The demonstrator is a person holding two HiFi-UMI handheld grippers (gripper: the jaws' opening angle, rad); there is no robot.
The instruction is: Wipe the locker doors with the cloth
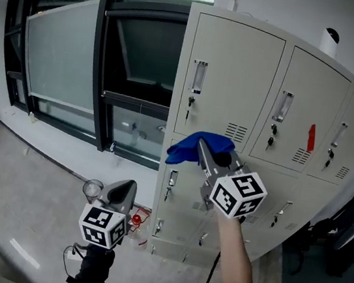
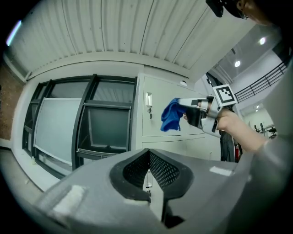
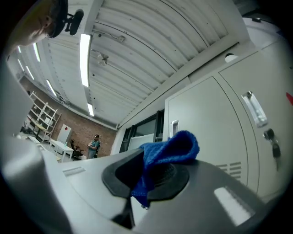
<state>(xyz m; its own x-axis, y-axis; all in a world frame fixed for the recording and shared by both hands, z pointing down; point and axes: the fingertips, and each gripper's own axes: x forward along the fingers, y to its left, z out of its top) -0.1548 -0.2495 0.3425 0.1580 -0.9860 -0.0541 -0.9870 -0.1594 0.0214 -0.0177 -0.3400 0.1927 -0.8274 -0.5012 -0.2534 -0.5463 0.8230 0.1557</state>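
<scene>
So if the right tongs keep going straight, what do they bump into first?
Probably the top-left locker door. The right tongs point at it, shut on the blue cloth, so the blue cloth would touch that door first. I can't tell how near it is.

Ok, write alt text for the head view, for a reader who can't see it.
The right gripper holds a blue cloth up at a bank of pale grey lockers, near the bottom edge of an upper door. The left gripper hangs lower, empty, over the grey floor, with a dark-framed window to the left.
</scene>
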